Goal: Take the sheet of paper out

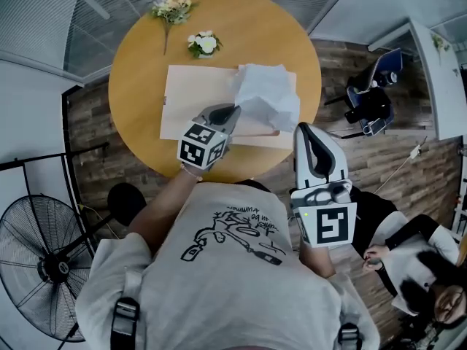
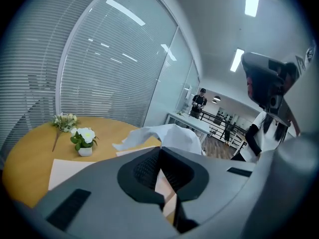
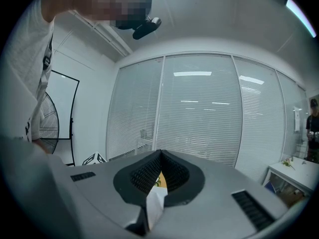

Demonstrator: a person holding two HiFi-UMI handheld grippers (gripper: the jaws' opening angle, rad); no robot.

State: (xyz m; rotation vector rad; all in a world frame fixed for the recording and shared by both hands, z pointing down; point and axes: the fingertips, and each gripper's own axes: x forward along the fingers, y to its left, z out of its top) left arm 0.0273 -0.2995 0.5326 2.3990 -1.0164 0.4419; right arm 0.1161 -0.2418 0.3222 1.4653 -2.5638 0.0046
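Observation:
A crumpled white sheet of paper [image 1: 266,93] stands raised above a flat beige sheet [image 1: 193,97] on the round wooden table [image 1: 139,57]. My left gripper [image 1: 235,111] is shut on the white sheet's near left edge. In the left gripper view the white sheet [image 2: 174,136] billows just beyond the closed left gripper [image 2: 160,151], over the beige sheet [image 2: 70,171]. My right gripper [image 1: 302,127] hovers at the table's near right edge, beside the beige sheet's corner. In the right gripper view the right gripper [image 3: 160,153] has its pads together, with nothing seen between them.
A small pot of white flowers [image 1: 203,44] and a dried bouquet [image 1: 171,9] lie on the far side of the table. A floor fan [image 1: 40,261] stands at lower left. At right are a chair with a bag [image 1: 372,97] and a seated person [image 1: 430,268].

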